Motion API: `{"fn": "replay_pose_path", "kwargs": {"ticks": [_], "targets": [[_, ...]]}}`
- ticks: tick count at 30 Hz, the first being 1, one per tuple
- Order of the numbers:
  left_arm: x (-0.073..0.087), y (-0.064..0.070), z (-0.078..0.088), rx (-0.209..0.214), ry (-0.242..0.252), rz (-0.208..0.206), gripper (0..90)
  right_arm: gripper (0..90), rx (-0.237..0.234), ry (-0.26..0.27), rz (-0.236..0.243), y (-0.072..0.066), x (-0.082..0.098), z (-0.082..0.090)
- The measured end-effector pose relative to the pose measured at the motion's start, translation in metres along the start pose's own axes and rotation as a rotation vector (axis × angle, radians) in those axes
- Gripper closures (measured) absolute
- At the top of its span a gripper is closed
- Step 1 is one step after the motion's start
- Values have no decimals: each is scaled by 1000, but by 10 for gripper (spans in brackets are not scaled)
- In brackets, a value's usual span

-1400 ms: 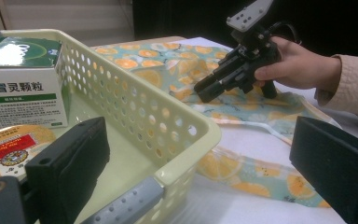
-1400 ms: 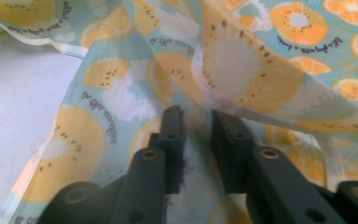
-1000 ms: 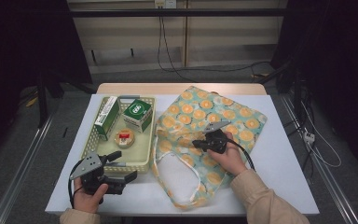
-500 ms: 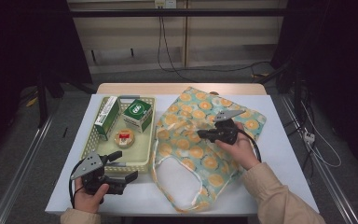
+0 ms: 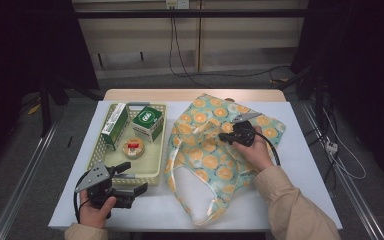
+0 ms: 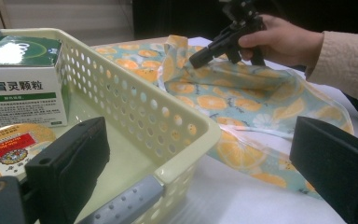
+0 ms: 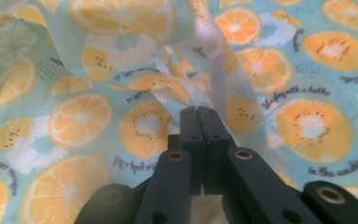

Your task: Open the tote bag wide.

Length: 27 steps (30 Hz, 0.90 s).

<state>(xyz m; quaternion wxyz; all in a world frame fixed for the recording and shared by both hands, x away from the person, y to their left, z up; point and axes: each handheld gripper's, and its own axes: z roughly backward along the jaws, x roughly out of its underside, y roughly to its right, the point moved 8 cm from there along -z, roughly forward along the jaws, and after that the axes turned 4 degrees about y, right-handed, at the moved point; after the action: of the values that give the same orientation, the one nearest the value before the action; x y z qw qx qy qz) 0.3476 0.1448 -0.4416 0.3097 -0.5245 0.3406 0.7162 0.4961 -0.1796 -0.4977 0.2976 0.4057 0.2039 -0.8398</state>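
A cloth tote bag [image 5: 205,155] printed with orange slices lies on the white table to the right of the basket. My right gripper [image 5: 224,136] is over the bag's middle and shut on a fold of its cloth by the white strap [image 7: 214,60], holding that fold raised off the table. In the left gripper view that same gripper [image 6: 199,57] pulls the bag's [image 6: 242,93] edge up. My left gripper [image 5: 134,178] rests open at the table's front, at the basket's near right corner [image 6: 186,154], with nothing held.
The cream basket [image 5: 96,152] at the left holds a green-and-white carton [image 5: 114,125], a green box [image 5: 147,123] and a round tin [image 5: 133,147]. The bag's handles [image 5: 200,212] loop toward the front edge. Bare table lies right of the bag.
My right gripper moved away from me and slightly up with the bag's cloth in it, so the bag's top layer is drawn toward the far side. The left gripper stayed put.
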Motion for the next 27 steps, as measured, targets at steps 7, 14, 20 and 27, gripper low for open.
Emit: {"fn": "replay_pose_path", "kwargs": {"ticks": [7, 14, 20, 27], "targets": [[0, 1, 0, 6, 0, -1, 45, 743, 13, -25, -53, 6, 14, -7], [0, 2, -1, 6, -2, 1, 45, 487, -42, -11, -77, -7, 21, -7], [0, 2, -2, 8, -5, -5, 45, 391, 15, -52, 77, -18, 23, -10], [-1, 3, -1, 8, -3, -7, 45, 668, 43, -37, 53, -7, 23, -7]]}}
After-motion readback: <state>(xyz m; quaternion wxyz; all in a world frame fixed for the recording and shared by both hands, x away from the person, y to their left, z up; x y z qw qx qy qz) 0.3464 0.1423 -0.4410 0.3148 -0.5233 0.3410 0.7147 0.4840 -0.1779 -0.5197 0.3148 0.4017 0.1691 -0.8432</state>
